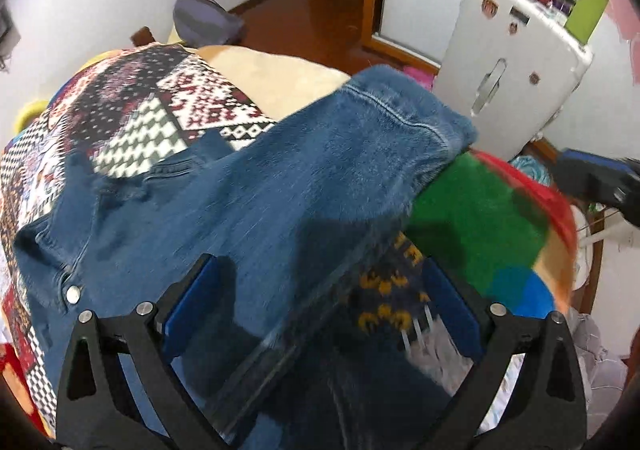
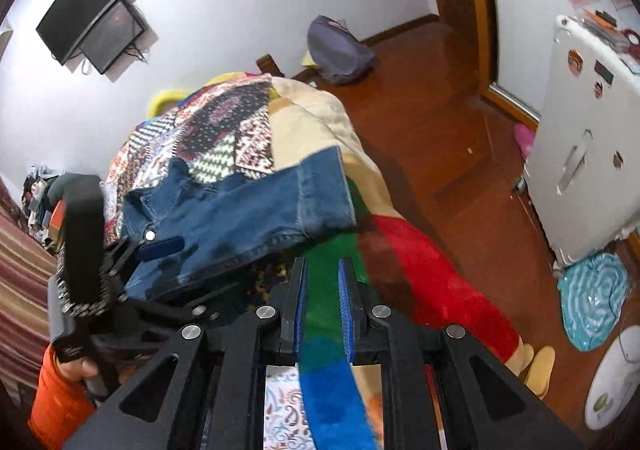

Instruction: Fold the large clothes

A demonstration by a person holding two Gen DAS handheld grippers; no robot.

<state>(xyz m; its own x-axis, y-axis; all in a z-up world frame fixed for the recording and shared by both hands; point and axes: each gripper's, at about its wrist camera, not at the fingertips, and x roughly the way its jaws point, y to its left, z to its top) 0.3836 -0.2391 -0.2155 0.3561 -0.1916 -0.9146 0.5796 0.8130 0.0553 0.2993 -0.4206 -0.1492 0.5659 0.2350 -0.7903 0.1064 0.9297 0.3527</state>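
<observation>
The jeans (image 1: 248, 185) lie on the bed (image 2: 320, 117), on top of a patchwork cloth (image 1: 132, 109) and a blanket (image 2: 420, 270) with green, red and blue patches. One leg is folded across, and its hem lies at the far right, near the bed's edge.

The left claw (image 1: 316, 310) is wide open above the near part of the jeans. It holds nothing. The right claw (image 2: 322, 306) has its fingers nearly together, with only a thin gap showing the blanket below. It holds nothing too, and it hangs over the blanket to the right of the jeans.

I think the next fold comes now. To do it well, the left claw should drop onto the near edge, pinch both layers, and lift them over evenly so the edges line up. The other claw can press the cloth flat.

I count one pair of jeans, one patchwork cloth, one blanket and two claws.
</observation>
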